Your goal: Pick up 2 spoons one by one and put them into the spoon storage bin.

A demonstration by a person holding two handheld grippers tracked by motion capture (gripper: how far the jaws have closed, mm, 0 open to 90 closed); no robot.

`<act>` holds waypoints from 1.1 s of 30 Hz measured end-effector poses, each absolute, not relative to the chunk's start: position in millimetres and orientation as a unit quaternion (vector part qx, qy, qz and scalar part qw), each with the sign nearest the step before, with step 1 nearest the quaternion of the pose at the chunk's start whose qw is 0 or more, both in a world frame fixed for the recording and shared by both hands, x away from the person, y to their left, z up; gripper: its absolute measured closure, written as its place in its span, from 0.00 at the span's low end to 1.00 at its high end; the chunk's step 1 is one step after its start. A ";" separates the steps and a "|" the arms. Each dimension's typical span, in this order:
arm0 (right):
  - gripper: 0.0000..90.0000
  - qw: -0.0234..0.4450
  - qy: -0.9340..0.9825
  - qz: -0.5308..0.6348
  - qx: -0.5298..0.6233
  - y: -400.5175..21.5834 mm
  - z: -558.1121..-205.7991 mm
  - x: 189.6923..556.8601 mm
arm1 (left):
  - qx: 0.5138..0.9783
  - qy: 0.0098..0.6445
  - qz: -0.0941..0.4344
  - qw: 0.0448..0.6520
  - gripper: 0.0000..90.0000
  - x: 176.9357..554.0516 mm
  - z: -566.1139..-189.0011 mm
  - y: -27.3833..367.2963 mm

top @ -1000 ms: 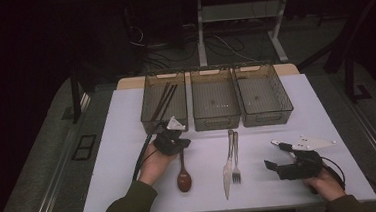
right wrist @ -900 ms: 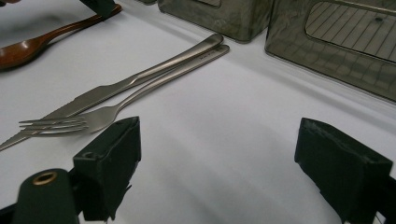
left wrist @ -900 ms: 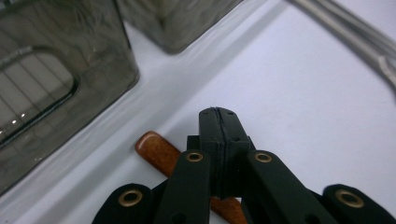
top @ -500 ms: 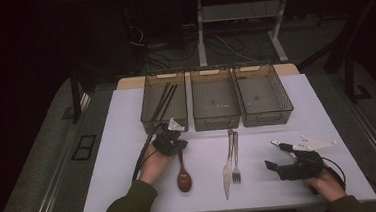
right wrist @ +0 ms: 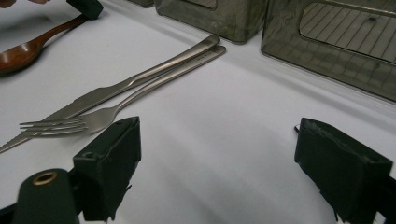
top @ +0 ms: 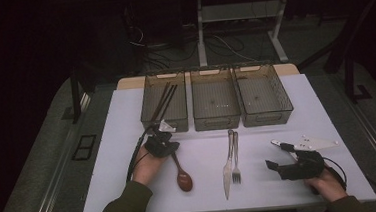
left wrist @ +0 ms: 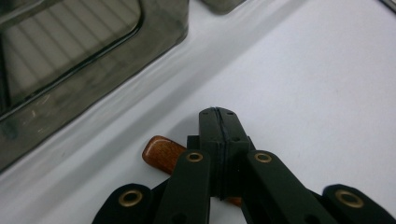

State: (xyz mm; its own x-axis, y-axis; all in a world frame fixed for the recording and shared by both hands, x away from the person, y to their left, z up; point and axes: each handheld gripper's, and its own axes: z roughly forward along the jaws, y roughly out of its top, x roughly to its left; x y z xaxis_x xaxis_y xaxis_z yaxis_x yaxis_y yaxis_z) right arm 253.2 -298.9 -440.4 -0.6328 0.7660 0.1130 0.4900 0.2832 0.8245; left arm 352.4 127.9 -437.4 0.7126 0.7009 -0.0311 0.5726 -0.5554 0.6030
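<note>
Overhead, the left gripper [top: 162, 144] sits on the handle of the wooden spoon [top: 181, 172], which lies on the white table [top: 117, 131] below the left bin [top: 165, 103]. Up close, the left gripper view shows its jaws pressed together above the spoon's handle end [left wrist: 161, 154] — whether they pinch it I cannot tell. Lastly, the right gripper view shows the right gripper [right wrist: 233, 172] with jaws wide apart — holding nothing — beside the fork [right wrist: 112, 112] and knife [right wrist: 126, 84].

Counted on desk [top: 123, 140]: three mesh bins [top: 216, 104], one wooden spoon [top: 182, 176], one knife [top: 228, 168], one fork [top: 236, 163]. Two chopsticks [top: 165, 100] seen in leftmost bin. Two claws counted.
</note>
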 end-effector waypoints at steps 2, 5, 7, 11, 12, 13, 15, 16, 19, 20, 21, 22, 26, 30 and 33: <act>0.16 0.155 0.786 0.446 0.399 -298.8 -440.6 253.5 | 0.875 0.365 0.110 0.297 0.99 350.2 -436.8 131.1; 0.16 0.155 0.786 0.446 0.399 -298.9 -440.7 253.9 | 0.875 0.368 0.111 0.295 0.99 347.0 -436.5 136.8; 0.16 0.155 0.786 0.446 0.399 -298.7 -440.7 253.7 | 0.874 0.370 0.111 0.294 0.99 344.6 -436.3 140.5; 0.16 0.155 0.786 0.445 0.399 -298.7 -440.6 253.6 | 0.875 0.370 0.114 0.289 0.99 338.8 -435.5 147.9; 0.16 0.155 0.786 0.445 0.399 -298.6 -440.6 253.5 | 0.875 0.371 0.115 0.290 0.99 337.1 -435.6 149.7; 0.16 0.155 0.786 0.445 0.399 -298.6 -440.6 253.4 | 0.875 0.370 0.116 0.289 0.99 335.6 -435.5 151.8; 0.16 0.155 0.786 0.446 0.399 -298.7 -440.6 253.5 | 0.875 0.371 0.117 0.287 0.99 332.3 -434.7 156.1; 0.16 0.155 0.786 0.445 0.399 -298.7 -440.6 253.5 | 0.875 0.372 0.117 0.287 0.99 330.6 -434.6 158.2; 0.16 0.156 0.786 0.445 0.399 -298.5 -440.7 253.6 | 0.875 0.372 0.114 0.287 0.99 325.0 -434.9 164.4; 0.16 0.156 0.786 0.445 0.399 -298.5 -440.8 253.6 | 0.875 0.372 0.114 0.287 0.99 323.0 -434.9 166.2; 0.16 0.156 0.786 0.445 0.399 -298.5 -440.8 253.6 | 0.876 0.372 0.113 0.286 0.99 320.9 -434.6 167.9; 0.16 0.156 0.786 0.445 0.399 -298.5 -440.8 253.6 | 0.876 0.371 0.113 0.286 0.99 319.0 -434.5 169.4; 0.16 0.157 0.787 0.445 0.398 -298.5 -441.0 253.9 | 0.876 0.373 0.109 0.285 0.99 310.6 -434.3 175.1; 0.16 0.156 0.787 0.445 0.399 -298.3 -440.8 253.6 | 0.877 0.373 0.108 0.282 0.99 302.6 -433.3 180.6; 0.16 0.156 0.787 0.445 0.399 -298.4 -440.7 253.4 | 0.876 0.378 0.105 0.281 0.99 297.2 -432.8 185.4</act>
State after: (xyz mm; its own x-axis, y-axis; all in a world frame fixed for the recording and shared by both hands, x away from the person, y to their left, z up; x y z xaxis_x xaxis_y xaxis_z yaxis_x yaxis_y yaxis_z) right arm 253.4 -298.4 -440.7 -0.6331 0.7663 0.1092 0.4887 0.2863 0.8241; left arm 297.2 185.4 -432.8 0.6919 0.7215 -0.0278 0.6028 -0.5561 0.5721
